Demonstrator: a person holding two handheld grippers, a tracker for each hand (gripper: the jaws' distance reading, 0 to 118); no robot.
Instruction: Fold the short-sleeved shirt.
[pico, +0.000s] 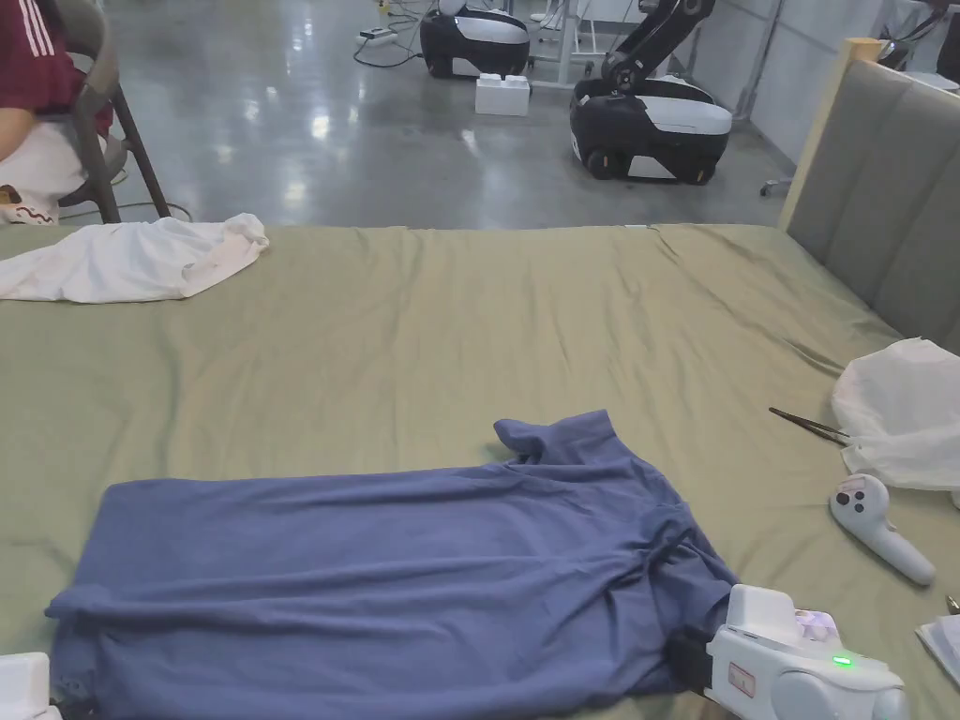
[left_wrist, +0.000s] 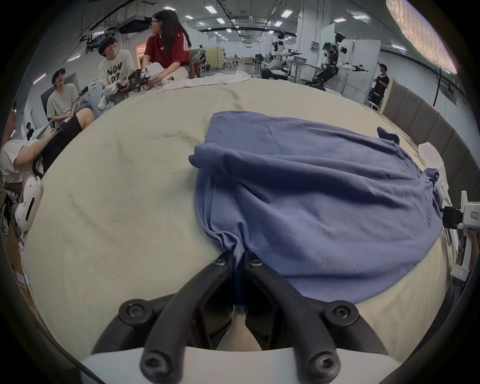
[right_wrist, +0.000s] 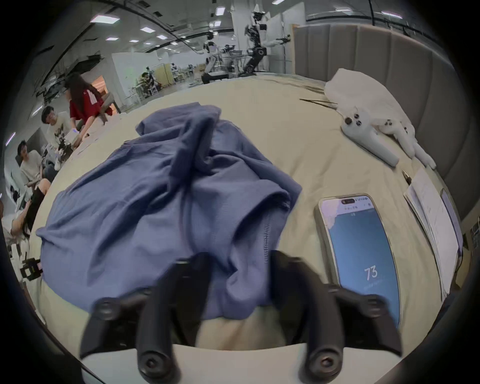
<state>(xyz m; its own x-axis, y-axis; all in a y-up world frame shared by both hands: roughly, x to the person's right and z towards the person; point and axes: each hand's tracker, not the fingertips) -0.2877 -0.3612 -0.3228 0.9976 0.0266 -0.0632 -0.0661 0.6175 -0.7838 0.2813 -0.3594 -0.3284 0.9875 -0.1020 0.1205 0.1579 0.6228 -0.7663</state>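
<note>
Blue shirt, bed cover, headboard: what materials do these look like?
Blue shirt: looks like soft matte cotton-type knit; fine ribbed texture, stitched hem, limp folds where the left tongs pinch it.
Bed cover: thin matte woven sheet, olive; shallow creases. Fibre unclear.
Headboard: grey padded upholstery in vertical panels, with a pale wood-like edge; fabric or faux leather, can't tell.

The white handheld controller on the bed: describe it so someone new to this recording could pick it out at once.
Start at the grey padded headboard along the bed's right side, then drop to the white cloth lying below it. The controller lies just nearer the camera than that cloth, on the green sheet. Unlike the soft white cloths around, it is hard plastic, with a round buttoned head and a tapering handle.
</note>
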